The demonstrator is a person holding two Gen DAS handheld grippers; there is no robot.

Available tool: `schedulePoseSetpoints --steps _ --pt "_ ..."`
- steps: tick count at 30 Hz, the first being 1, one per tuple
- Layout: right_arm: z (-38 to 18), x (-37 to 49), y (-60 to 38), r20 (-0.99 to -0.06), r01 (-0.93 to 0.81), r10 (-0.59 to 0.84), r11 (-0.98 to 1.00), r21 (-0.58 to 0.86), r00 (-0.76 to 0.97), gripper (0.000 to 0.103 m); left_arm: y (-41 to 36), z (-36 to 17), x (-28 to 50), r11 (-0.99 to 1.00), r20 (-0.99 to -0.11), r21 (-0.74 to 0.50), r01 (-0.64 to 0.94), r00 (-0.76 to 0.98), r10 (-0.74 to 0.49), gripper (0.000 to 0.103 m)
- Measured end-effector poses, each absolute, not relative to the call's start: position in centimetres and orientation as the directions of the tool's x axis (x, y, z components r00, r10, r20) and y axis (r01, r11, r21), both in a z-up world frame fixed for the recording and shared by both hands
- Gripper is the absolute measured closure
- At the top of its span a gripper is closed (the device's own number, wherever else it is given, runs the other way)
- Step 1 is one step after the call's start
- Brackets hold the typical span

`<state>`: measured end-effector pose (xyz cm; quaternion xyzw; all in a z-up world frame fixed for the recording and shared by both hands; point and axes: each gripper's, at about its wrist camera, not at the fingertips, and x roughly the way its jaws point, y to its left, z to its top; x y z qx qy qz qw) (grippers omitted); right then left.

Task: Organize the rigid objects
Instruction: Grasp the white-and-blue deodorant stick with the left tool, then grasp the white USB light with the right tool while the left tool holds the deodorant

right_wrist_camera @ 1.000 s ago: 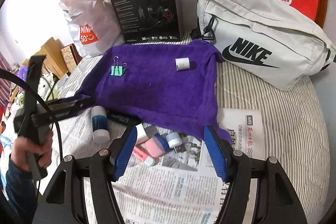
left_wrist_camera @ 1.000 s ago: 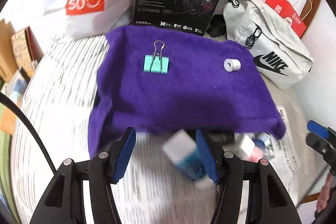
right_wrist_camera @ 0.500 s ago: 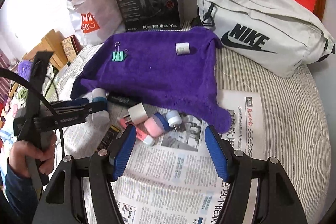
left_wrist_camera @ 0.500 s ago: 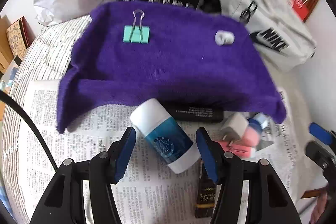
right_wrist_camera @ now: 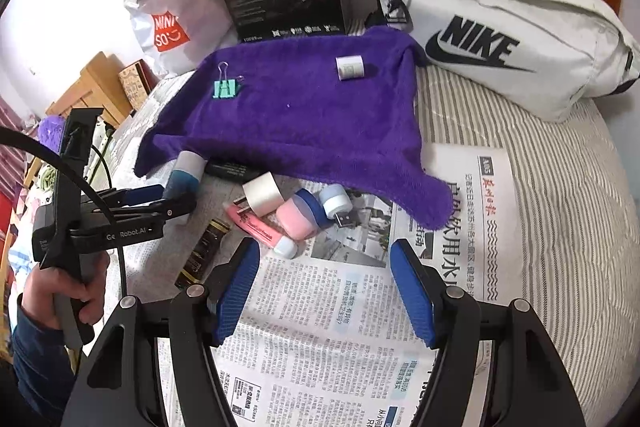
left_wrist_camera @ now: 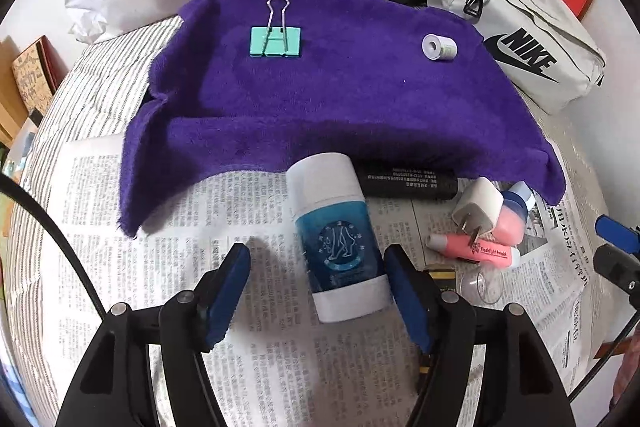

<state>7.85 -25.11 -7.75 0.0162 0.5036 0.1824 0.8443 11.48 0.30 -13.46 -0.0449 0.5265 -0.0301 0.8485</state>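
Blue-and-white tube (left_wrist_camera: 340,239) now sharp and closer than a second ago, lying on newspaper (left_wrist_camera: 168,211) on the bed, just below purple towel's (left_wrist_camera: 320,99) near edge. Sits between left tongs (left_wrist_camera: 316,279), jaws opening, right pad beside it, left pad well clear. Long axis runs toward the towel, white cap end nearest it. Bare newspaper leftward; charger (left_wrist_camera: 478,207) and pink items rightward. Right tongs (right_wrist_camera: 326,287) open, empty.
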Motion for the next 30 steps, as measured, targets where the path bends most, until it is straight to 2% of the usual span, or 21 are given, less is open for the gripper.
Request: schedulePoseSetpoints --steps 5,7,9,21,25,30 --pt "-8.7 8.1 -25.4 -0.852 -0.277 0.315 0.937 0.211 0.418 0.036 -0.6 -13.8 12.7 0.999 -0.893 -0.03 -0.01 0.449 -0.022 0.037" --pt "-9.2 8.3 -25.5 -0.855 -0.268 0.314 0.939 0.215 0.412 0.036 -0.8 -13.8 12.9 1.0 -0.892 -0.01 -0.012 0.452 -0.004 0.041" --pt "-9.7 8.6 -25.5 -0.855 -0.265 0.316 0.939 0.219 0.412 0.036 -0.9 -13.6 12.7 1.0 -0.883 -0.007 0.009 0.47 -0.01 0.066" --pt "-11.4 11.2 -24.1 -0.833 -0.292 0.243 0.951 0.104 0.497 0.038 1.1 -13.7 10.4 1.0 -0.872 -0.026 -0.003 0.489 -0.021 0.067" --pt "-12.3 12.1 -23.6 -0.838 -0.296 0.243 0.949 0.103 0.488 0.046 0.5 -13.8 10.4 1.0 -0.87 0.011 0.004 0.493 0.007 0.067" --pt "-12.8 12.7 -23.2 -0.841 -0.309 0.241 0.947 0.094 0.485 0.056 0.8 -13.8 10.2 1.0 -0.869 -0.005 0.009 0.495 -0.009 0.067"
